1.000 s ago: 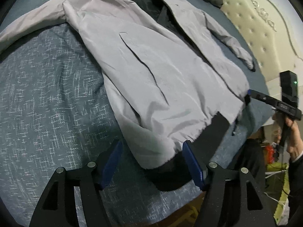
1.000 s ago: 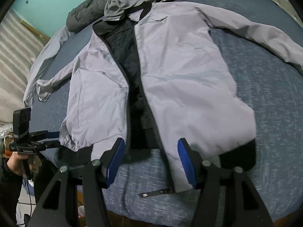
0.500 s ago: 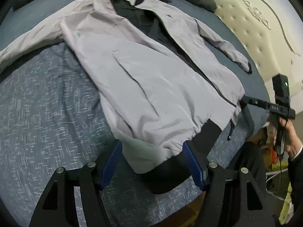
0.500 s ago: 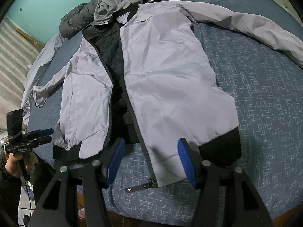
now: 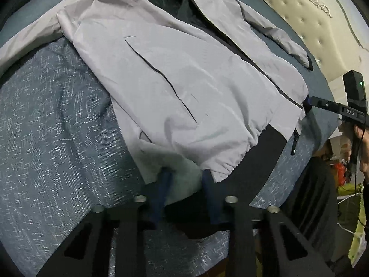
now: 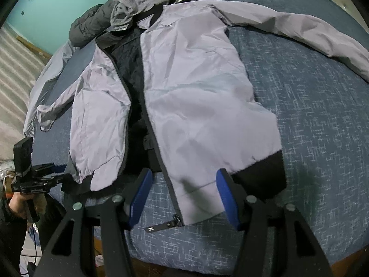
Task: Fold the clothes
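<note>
A light grey jacket (image 5: 184,80) with black lining and black hem lies open, front up, on a blue patterned bed cover (image 5: 53,138). My left gripper (image 5: 184,184) has its blue pads narrowed around the jacket's hem corner, with cloth bunched between them. My right gripper (image 6: 183,196) is open, its blue pads on either side of the other front panel's hem (image 6: 196,203) near the zip pull (image 6: 161,226). The jacket (image 6: 196,92) spreads away from it, sleeves out to both sides. Each gripper shows in the other's view, the right one (image 5: 322,103) and the left one (image 6: 46,175).
A cream tufted headboard (image 5: 322,23) stands at the right of the left wrist view. Dark and grey clothes (image 6: 138,4) are piled beyond the jacket's collar. A teal wall (image 6: 57,0) is behind. The bed's near edge (image 6: 207,263) runs just under my right gripper.
My left gripper has moved forward onto the hem corner and its pads have closed in on the cloth. My right gripper has moved closer to the other hem and stays open.
</note>
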`<action>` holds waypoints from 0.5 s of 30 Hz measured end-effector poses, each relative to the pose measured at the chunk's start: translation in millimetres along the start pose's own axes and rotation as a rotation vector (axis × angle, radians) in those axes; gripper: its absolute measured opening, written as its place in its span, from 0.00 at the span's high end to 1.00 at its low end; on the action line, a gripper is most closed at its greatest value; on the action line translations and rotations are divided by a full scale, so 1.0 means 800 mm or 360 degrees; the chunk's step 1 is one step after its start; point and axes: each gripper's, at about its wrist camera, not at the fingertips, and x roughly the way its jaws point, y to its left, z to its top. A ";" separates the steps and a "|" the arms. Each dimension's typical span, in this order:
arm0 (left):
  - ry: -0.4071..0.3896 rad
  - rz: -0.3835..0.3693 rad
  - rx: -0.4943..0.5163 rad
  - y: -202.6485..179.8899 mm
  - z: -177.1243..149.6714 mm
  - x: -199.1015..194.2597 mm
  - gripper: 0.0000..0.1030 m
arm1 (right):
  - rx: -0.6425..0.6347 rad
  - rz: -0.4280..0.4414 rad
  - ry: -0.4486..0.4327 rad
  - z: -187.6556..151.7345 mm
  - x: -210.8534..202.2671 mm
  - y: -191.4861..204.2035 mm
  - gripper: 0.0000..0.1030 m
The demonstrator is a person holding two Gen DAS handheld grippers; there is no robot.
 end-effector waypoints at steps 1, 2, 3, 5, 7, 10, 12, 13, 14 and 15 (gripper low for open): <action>0.0000 -0.0003 0.0003 0.001 0.000 -0.002 0.79 | 0.0008 -0.0001 0.0000 0.000 -0.001 -0.002 0.43; 0.0000 0.0001 0.0012 0.001 0.000 -0.004 0.82 | 0.0016 -0.0002 -0.0001 -0.001 -0.001 -0.003 0.43; -0.0006 0.0002 0.0020 0.002 -0.001 -0.007 0.83 | 0.0016 -0.0001 -0.0003 -0.001 -0.002 -0.003 0.43; -0.0033 0.0001 0.0033 0.002 -0.002 -0.017 0.87 | 0.0009 0.0002 -0.0003 -0.001 -0.002 -0.001 0.43; -0.0073 -0.0012 0.0028 0.007 -0.005 -0.035 0.88 | -0.0001 0.0007 -0.0001 -0.001 -0.002 0.002 0.43; -0.0150 -0.0038 0.0000 0.022 -0.014 -0.072 0.90 | -0.0027 0.0021 -0.0005 0.002 -0.004 0.007 0.43; -0.0205 -0.0034 -0.0035 0.043 -0.025 -0.102 0.90 | -0.0042 0.0032 -0.0007 0.003 -0.006 0.010 0.43; -0.0220 -0.0034 -0.0059 0.055 -0.030 -0.113 0.90 | -0.0050 0.0035 -0.0010 0.004 -0.007 0.011 0.43; -0.0228 -0.0029 -0.0088 0.068 -0.034 -0.121 0.90 | -0.0058 0.0038 -0.0012 0.004 -0.009 0.013 0.43; -0.0231 -0.0018 -0.0117 0.081 -0.039 -0.127 0.90 | -0.0063 0.0038 -0.0014 0.005 -0.009 0.013 0.43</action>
